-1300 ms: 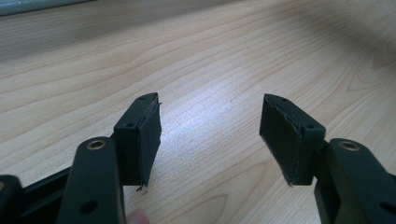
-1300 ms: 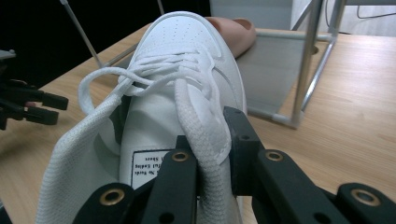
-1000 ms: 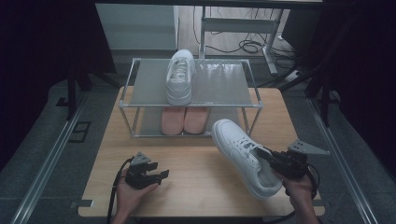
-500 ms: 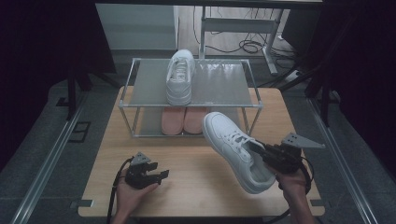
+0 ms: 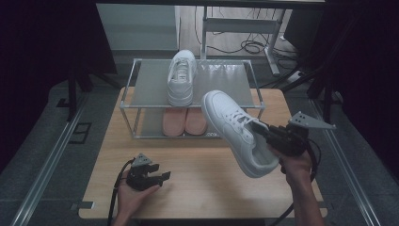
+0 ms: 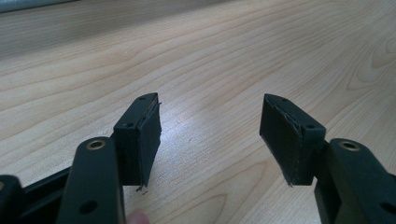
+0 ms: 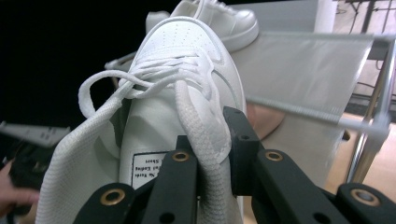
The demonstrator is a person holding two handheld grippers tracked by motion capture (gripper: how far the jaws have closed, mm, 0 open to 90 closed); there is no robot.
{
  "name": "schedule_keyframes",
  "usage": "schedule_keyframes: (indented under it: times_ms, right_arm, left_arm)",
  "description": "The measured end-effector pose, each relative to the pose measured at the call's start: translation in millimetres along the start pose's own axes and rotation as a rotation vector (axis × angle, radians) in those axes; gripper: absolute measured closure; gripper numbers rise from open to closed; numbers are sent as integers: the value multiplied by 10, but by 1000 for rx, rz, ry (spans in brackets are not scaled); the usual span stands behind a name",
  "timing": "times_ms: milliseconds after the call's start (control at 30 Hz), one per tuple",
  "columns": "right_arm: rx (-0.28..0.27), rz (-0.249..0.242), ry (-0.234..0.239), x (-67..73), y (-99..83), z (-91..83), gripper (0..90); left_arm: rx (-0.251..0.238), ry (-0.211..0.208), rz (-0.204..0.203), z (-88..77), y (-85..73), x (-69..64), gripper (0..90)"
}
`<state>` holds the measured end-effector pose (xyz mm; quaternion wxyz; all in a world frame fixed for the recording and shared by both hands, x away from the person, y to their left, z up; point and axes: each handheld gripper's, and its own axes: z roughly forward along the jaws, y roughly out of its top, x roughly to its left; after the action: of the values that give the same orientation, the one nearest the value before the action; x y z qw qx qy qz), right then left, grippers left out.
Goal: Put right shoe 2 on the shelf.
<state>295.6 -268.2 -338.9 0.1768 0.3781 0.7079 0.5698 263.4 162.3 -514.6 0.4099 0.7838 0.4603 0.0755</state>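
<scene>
right gripper (image 5: 263,130) clamps the white sneaker (image 5: 237,132) by its collar/tongue, holding it in the air just in front of the shoe rack (image 5: 141,87), toe twd the rack. 2nd white sneaker (image 5: 181,77) sits on top shelf, pink shoes (image 5: 184,121) on lower shelf. left gripper (image 5: 157,176) rests on wooden table (image 5: 197,183), jaws apart, nothing btwn them.

Dark room — grey floor (image 5: 42,155), cables (image 5: 244,47) behind the wooden table (image 5: 202,188).
</scene>
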Motion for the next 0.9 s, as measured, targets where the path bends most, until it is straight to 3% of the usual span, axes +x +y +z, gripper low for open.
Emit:
schedule_keyframes:
  times_ms: [333,900]
  right_arm:
    - [-3,13,-54,-128,393,265,834]
    - [18,41,-147,-297,764,590,833]
  left_arm:
    - [-4,3,-5,-20,-5,30,390]
    - [-8,2,-8,-20,-8,43,390]
